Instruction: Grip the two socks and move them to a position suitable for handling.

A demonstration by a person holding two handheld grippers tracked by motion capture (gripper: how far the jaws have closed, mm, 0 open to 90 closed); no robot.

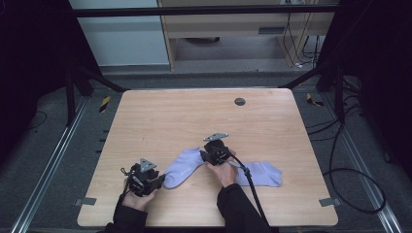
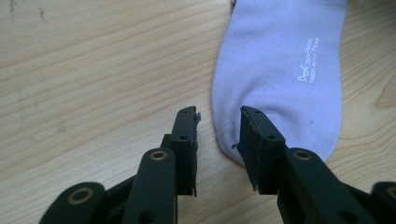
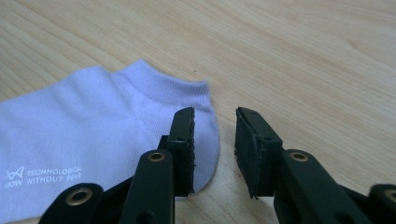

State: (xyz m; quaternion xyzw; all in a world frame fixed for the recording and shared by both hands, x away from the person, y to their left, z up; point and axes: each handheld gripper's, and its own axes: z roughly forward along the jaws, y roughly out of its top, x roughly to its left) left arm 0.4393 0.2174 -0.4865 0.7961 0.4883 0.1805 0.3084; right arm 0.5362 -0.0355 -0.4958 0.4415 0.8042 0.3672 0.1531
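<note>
The sock [image 1: 183,167] is being approached at toe and heel by both part-open, empty grippers [image 2: 217,130] [image 3: 214,135]; closing is called for next.

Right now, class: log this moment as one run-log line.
left gripper: open, at toe of lilac sock | right gripper: open, at heel of same sock | second lilac sock: flat on table

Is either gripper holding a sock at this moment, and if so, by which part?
Nothing is held. The left gripper is open at the toe of one lilac sock; the right gripper is open at the sock's heel edge.
</note>
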